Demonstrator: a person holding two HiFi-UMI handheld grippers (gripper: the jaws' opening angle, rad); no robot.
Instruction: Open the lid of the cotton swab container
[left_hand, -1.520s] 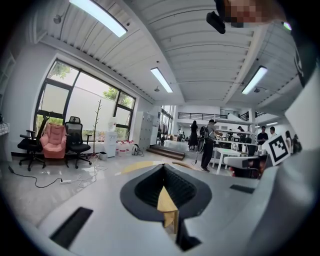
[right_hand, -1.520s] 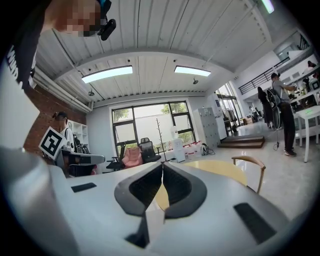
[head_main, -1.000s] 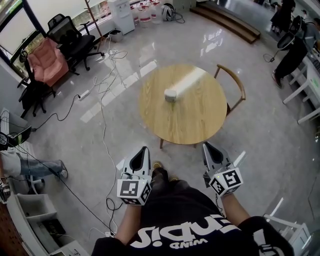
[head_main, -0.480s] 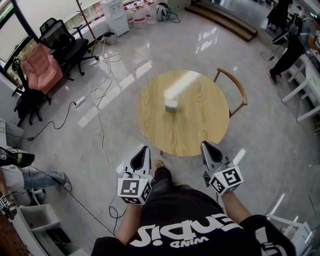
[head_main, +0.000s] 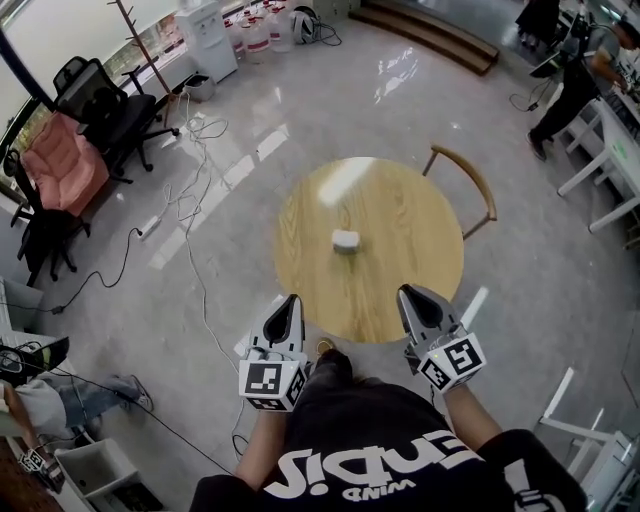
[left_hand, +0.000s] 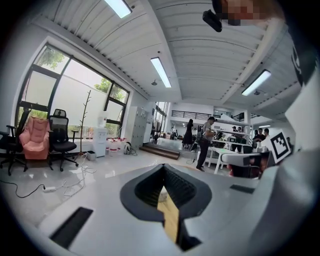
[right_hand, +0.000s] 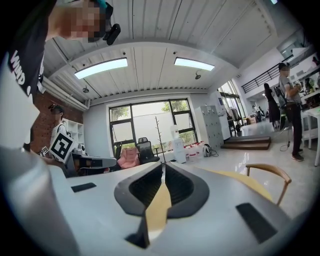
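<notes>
A small white cotton swab container (head_main: 345, 240) with its lid on stands near the middle of a round wooden table (head_main: 400, 290). My left gripper (head_main: 290, 305) is shut and empty, held at the table's near edge, left of the container and well short of it. My right gripper (head_main: 412, 296) is also shut and empty, over the near edge on the right. In the left gripper view the shut jaws show a sliver of the container (left_hand: 161, 192) and table through their gap. The right gripper view shows only tabletop (right_hand: 240, 182) past its shut jaws.
A wooden chair (head_main: 468, 183) stands at the table's far right. Cables (head_main: 195, 200) trail over the glossy floor at left, near office chairs (head_main: 100, 110) and a pink armchair (head_main: 50, 165). White desks (head_main: 600, 160) and people (head_main: 560, 70) are at the far right.
Both grippers and the person have come forward to the table's near edge; the table and container now lie closer and lower in the head view. Both grippers stay shut.
</notes>
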